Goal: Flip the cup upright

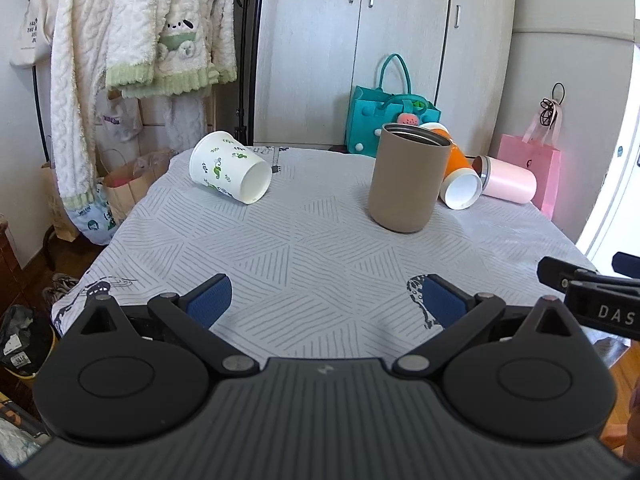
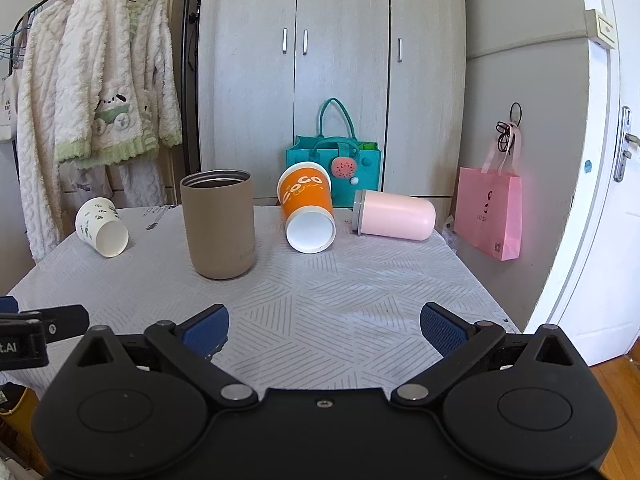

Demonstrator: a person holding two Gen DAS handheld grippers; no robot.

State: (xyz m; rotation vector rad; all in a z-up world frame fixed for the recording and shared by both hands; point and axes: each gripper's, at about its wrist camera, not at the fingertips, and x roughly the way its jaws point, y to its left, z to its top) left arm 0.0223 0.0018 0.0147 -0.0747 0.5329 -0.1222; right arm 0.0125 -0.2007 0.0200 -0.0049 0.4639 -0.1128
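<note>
A white paper cup with green leaf print (image 1: 230, 168) (image 2: 102, 227) lies on its side at the table's far left, mouth toward me. A tan tumbler (image 1: 408, 178) (image 2: 219, 224) stands upright in the middle. An orange paper cup (image 2: 307, 212) (image 1: 458, 176) lies on its side behind it, mouth toward me. A pink tumbler (image 2: 394, 216) (image 1: 506, 180) lies on its side at the far right. My left gripper (image 1: 326, 302) is open and empty over the near table edge. My right gripper (image 2: 324, 328) is open and empty, also near the front edge.
The table wears a grey patterned cloth (image 1: 304, 248). A teal felt bag (image 2: 334, 172) stands behind the table by the wardrobe (image 2: 332, 60). A pink paper bag (image 2: 490, 212) hangs at the right. Fluffy robes (image 1: 132, 40) hang at the left.
</note>
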